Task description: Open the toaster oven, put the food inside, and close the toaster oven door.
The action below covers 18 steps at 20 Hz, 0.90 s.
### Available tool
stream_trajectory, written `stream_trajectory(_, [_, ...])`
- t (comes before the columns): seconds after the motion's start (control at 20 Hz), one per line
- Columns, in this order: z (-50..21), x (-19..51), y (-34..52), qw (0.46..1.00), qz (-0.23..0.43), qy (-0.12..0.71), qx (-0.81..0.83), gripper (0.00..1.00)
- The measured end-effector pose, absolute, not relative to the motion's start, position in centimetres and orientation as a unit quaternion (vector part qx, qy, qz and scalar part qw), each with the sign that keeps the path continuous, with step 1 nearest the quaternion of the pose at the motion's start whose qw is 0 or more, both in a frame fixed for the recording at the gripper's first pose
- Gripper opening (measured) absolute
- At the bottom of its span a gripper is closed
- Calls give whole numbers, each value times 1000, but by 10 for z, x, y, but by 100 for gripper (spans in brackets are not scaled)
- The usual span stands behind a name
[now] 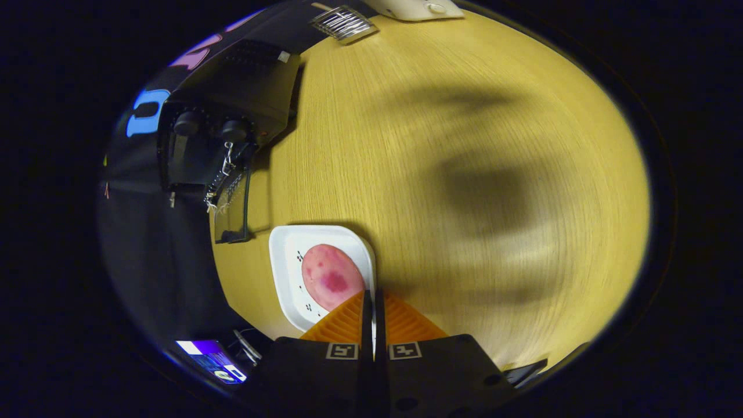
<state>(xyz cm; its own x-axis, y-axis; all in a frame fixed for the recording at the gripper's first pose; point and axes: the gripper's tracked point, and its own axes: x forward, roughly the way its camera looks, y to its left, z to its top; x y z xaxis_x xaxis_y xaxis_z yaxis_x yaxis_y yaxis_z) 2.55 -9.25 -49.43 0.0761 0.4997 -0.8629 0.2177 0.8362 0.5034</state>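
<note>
A black toaster oven (223,125) with two knobs stands on the wooden table (464,174), beyond and to the left of my fingers. Its glass door (231,212) juts out from the front toward the plate, with a small chain hanging by it. A pink round piece of food (331,276) with a darker red blotch lies on a white square plate (284,261) just ahead of my fingers. My gripper (371,295) is shut with nothing held, its tips above the plate's right rim beside the food.
A small metal grille (342,23) and a white appliance (418,7) lie at the table's far end. A lit screen (212,360) sits off the table behind the plate. Broad shadows fall on the bare wood to the right.
</note>
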Motion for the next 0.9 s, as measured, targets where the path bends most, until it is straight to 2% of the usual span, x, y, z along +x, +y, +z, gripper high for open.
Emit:
stream_trajectory(0.45, [-442,13,-77,689,90,603,392,5])
stream_trajectory(0.9, [-408,19,14,700,26,538,469,5])
